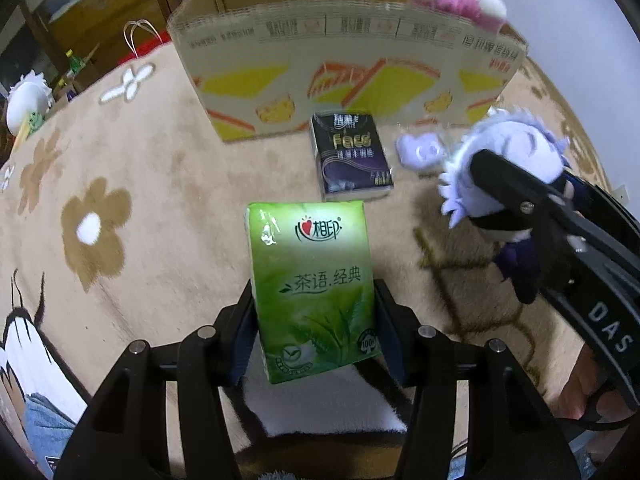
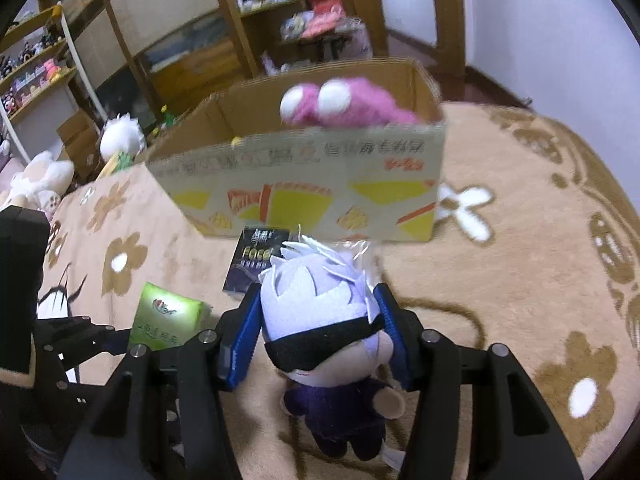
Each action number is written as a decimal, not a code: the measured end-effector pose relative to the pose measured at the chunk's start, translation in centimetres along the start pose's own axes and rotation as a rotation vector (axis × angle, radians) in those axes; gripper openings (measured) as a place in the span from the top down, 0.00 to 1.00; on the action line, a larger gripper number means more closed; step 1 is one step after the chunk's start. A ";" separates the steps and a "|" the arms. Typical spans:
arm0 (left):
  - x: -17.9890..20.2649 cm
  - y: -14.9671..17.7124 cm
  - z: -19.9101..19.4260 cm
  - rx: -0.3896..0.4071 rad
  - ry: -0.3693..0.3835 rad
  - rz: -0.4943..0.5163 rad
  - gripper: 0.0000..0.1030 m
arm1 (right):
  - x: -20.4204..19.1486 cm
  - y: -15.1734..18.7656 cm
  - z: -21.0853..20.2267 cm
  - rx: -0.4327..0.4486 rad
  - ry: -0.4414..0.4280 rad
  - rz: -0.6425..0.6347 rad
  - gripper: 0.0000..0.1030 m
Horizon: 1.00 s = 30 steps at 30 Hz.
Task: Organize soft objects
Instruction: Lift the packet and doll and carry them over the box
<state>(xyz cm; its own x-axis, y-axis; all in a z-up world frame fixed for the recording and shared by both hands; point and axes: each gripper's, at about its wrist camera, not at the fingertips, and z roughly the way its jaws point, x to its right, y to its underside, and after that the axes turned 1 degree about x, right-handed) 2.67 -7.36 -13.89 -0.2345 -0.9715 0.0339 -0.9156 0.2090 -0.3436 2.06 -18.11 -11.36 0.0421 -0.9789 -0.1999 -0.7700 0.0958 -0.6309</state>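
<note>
Currently a green tissue pack (image 1: 314, 292) is clamped upright between the left gripper (image 1: 314, 320) fingers, pads pressed on both of its long sides, and it is held above the beige flower-patterned carpet (image 1: 160, 184). On the R side, a small plush doll (image 2: 320, 320) w/ pale lilac hair, a black blindfold and dark purple clothes is gripped at the head by the right gripper (image 2: 318, 332); the blue pads are seen pressed against both sides of the head, and the body hangs below, off the carpet. In the left wrist view the same doll and right gripper are seen at the right edge, near the green pack but apart from it. A dark purple tissue pack (image 1: 352, 156) is laid flat on the carpet just in front of an open cardboard box (image 1: 344, 76) printed w/ yellow and orange shapes. A pink plush (image 2: 344, 102) w/ white eyes is seen sticking up inside the box at its right end. A small lilac item in clear wrap (image 1: 420, 152) is laid on the carpet beside the dark pack; what it is can't be told. Wooden shelves (image 2: 256, 12) w/ toys are seen behind the box, bg only, blurred.
</note>
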 end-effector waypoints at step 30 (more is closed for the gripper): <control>-1.8 -6.3 -12.2 0.530 -0.136 0.081 0.49 | -0.3 -5.6 -10.7 0.436 -0.007 -0.019 0.46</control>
<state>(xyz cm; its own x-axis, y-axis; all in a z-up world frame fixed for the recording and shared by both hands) 4.84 -5.60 -0.38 -0.2207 -0.9678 -0.1212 -0.5984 0.2325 -0.7667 -0.48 -20.27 0.22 0.0591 -0.9801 -0.1895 -0.4281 0.1466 -0.8918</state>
